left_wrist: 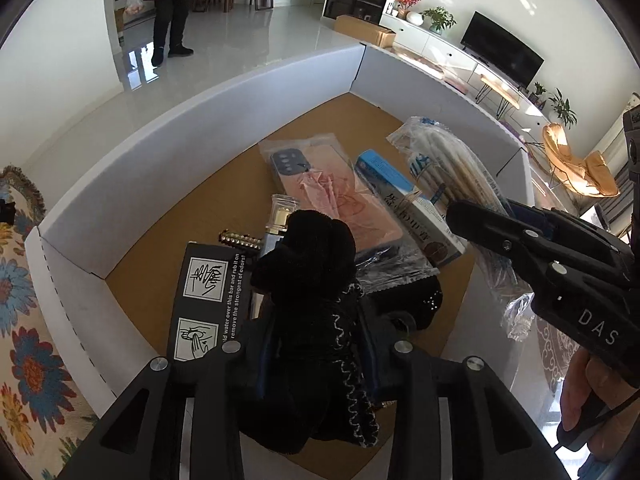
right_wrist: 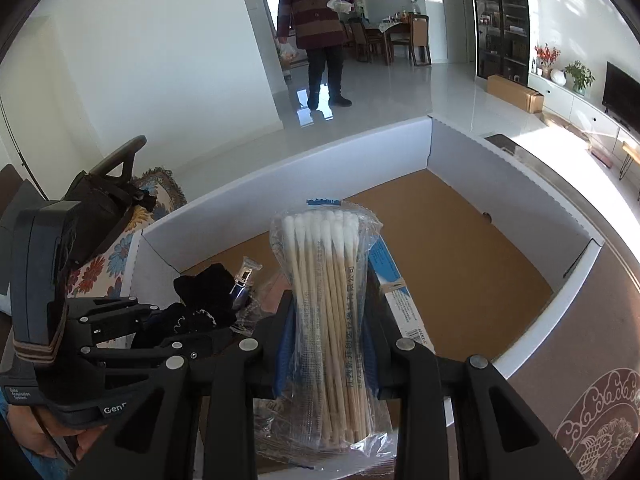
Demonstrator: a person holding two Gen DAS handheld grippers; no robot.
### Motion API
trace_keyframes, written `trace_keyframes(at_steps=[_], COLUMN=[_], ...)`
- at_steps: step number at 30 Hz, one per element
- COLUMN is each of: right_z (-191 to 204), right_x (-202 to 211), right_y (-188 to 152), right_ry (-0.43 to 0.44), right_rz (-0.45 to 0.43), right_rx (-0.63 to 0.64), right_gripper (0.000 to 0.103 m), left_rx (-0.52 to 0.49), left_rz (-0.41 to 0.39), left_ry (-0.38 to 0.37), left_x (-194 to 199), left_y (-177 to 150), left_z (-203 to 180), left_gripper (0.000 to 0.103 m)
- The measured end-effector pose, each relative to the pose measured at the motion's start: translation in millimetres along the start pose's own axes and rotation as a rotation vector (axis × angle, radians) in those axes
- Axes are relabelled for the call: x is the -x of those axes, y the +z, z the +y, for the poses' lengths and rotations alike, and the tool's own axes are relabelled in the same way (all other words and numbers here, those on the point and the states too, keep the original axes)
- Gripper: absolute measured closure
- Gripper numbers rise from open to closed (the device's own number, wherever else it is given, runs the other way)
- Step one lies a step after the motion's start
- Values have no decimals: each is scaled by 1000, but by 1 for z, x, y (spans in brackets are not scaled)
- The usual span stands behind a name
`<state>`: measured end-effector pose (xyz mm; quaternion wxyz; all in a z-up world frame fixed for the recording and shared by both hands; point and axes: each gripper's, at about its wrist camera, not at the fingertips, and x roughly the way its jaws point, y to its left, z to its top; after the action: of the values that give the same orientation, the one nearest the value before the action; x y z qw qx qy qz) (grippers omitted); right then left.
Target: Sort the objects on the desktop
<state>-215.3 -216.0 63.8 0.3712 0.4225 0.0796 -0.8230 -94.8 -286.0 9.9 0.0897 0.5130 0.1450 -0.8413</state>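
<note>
1. Glossy white floor tiles stretch behind a white-walled cardboard box [left_wrist: 192,128] with a brown bottom; farther back stand a dining table with chairs [right_wrist: 400,36], a television [left_wrist: 502,54] on a low white cabinet, and a person in a striped coat [right_wrist: 316,12] carrying plastic bags.
2. Inside the box lie a bagged pink phone case [left_wrist: 344,200], a blue and white carton [left_wrist: 404,204] just beside it on the right, a black printed box [left_wrist: 212,292] at the near left, a small clear bottle [left_wrist: 282,214] and a studded strip [left_wrist: 240,238].
3. Left hand-held gripper [left_wrist: 316,356]: a black sock [left_wrist: 316,280] with white stitching sits bunched between its fingers above the box's contents. With no earlier view to compare, I cannot tell whether the pads still press on it.
4. Right hand-held gripper [right_wrist: 328,344]: it is clenched on a clear bag of cotton swabs [right_wrist: 328,292], which stands upright between the fingers, swab tips pointing away from the camera, held over the box.
5. In the left wrist view, that same bag hangs beside the blue carton, with the right tool reaching in from the right edge.
6. A floral cushion [left_wrist: 28,320] lies outside the box at the left.
</note>
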Motion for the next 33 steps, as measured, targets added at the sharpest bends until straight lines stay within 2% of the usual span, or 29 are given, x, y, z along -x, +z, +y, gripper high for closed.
trace_keyframes(at_steps=[1,2,3,4,5,7,10,15,25,33], right_z=[0,-1,0,0,1,1,-5,-14,-31,-42], right_x=[-15,-29,-37,-41,-40,-33,-22,10,63,86], right_y=[0,-3,-5,-8,-10,-16,-17,-21,-48,-75], right_ry=[1,-3,-10,-16,-16,-7,-13,-21,-31,-38], right_rz=[36,73,93,91,74,42,6,-51,-108,-120], right_rx=[-7,-14,-17,-17,-15,-14,-22,-56,-97,-115], right_gripper=[67,52,42,26,23,21,20,13,10,9], left_rx=[7,12,10,-6,-11,-3,18,54,-30,-71], left_rz=[19,24,14,-2,-17,-42,-60,-69,-146,-169], left_ry=[17,31,39,39,48,71,82,61,49,41], left_x=[-5,-9,-9,-6,-4,0,3,5,34,49], left_y=[-1,-3,-7,-9,-10,-10,-11,-15,-39,-55], left_z=[1,2,3,1,0,0,2,3,-39,-68], left_gripper=[43,32,24,23,23,19,18,18,18,18])
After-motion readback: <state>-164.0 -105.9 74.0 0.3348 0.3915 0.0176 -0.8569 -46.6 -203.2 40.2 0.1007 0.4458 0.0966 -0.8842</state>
